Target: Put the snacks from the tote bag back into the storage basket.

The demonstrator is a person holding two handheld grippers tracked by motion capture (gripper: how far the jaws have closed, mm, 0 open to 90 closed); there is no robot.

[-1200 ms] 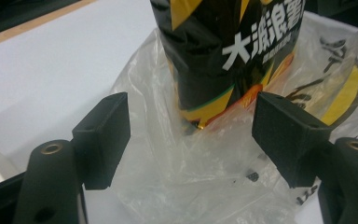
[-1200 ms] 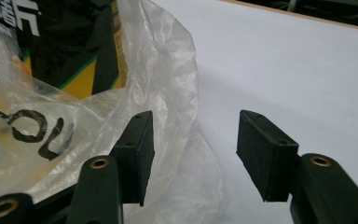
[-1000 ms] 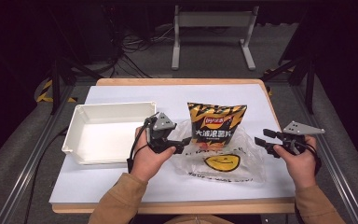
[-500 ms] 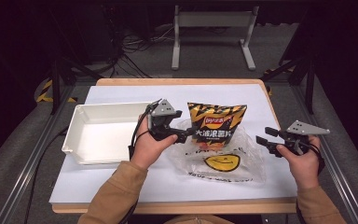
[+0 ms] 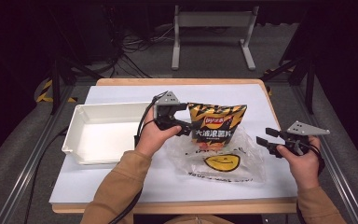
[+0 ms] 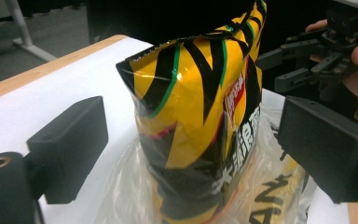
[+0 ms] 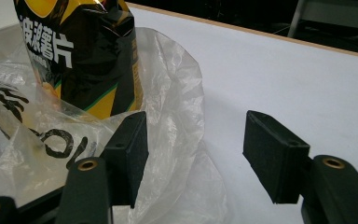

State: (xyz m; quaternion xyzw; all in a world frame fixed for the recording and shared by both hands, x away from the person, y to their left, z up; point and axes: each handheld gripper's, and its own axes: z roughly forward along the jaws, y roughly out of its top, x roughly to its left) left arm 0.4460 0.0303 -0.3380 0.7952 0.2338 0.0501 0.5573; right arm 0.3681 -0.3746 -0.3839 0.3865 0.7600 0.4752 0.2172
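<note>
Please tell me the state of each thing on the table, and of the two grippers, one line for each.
Chip bag: sealed, upright, lower part inside the plastic bag.
Plastic bag: clear, crumpled, mouth open around the chip bag.
White tray: empty, left of the bags.
Left gripper: jaws have just been opening, either side of the chip bag, not pressing it.
Right gripper: open, one jaw beside the plastic bag's edge.

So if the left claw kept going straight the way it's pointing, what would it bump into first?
Most likely the chip bag. The left claw is open, its jaws either side of the bag's upper edge, which stands half inside the clear plastic bag. Depth is hard to judge, but nothing else lies between.
</note>
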